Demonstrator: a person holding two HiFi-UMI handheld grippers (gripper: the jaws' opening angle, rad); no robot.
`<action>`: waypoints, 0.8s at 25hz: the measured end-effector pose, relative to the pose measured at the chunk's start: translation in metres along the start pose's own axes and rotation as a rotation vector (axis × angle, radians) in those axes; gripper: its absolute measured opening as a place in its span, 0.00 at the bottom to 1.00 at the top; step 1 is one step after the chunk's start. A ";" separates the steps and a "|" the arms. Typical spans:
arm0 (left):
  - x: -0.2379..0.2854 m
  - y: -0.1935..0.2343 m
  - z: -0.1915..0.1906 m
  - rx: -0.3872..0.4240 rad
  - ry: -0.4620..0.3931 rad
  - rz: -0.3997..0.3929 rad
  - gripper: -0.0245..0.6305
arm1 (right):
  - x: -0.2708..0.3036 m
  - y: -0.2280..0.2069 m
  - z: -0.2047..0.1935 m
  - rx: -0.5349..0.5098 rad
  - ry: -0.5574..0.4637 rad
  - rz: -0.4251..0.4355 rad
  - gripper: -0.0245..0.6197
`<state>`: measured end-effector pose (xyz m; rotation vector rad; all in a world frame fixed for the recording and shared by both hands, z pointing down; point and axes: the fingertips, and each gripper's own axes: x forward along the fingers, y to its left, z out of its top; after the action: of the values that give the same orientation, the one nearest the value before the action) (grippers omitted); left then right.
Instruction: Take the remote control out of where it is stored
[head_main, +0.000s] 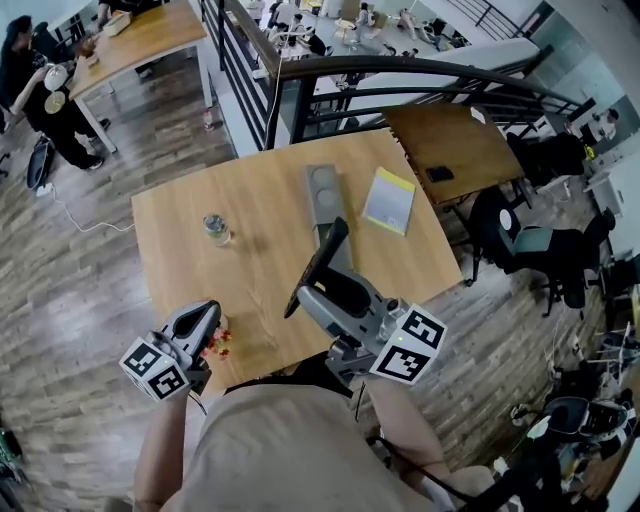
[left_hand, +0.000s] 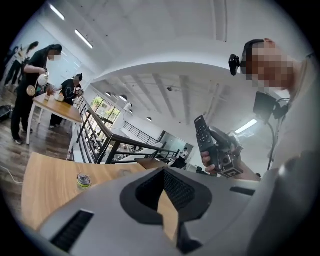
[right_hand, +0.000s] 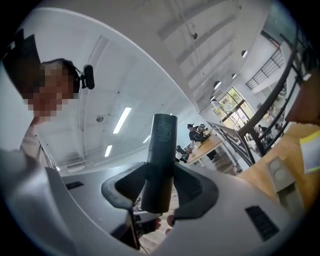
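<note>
Right gripper view shows your right gripper (right_hand: 159, 182) clamped on the remote (right_hand: 161, 160) low on its body, most of it standing above the jaws; it hangs over the desk's (head_main: 260, 190) near edge, clear of the grey holder (head_main: 324, 195) toward the far edge; your left gripper (left_hand: 162, 172) is together and empty at the near left corner; a quick swing could let the top-heavy remote pivot, slip and drop onto the wood; a jar (head_main: 216, 229) sits toward the left edge, a book (head_main: 389, 200) by the right; open office, plank floor, black railing (head_main: 400, 75) beyond
</note>
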<state>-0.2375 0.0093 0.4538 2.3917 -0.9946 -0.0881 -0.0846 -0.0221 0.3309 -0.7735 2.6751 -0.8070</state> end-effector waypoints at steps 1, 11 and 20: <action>0.007 -0.001 0.001 0.014 0.005 0.006 0.04 | 0.002 -0.003 -0.001 0.031 -0.011 0.014 0.32; 0.055 -0.028 -0.011 0.009 -0.044 0.172 0.04 | -0.055 -0.049 0.016 0.055 0.067 0.060 0.32; 0.089 -0.044 -0.032 -0.003 -0.086 0.366 0.04 | -0.089 -0.123 -0.003 -0.082 0.257 0.041 0.32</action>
<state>-0.1361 -0.0102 0.4715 2.1787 -1.4528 -0.0578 0.0394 -0.0586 0.4100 -0.6708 2.9568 -0.8422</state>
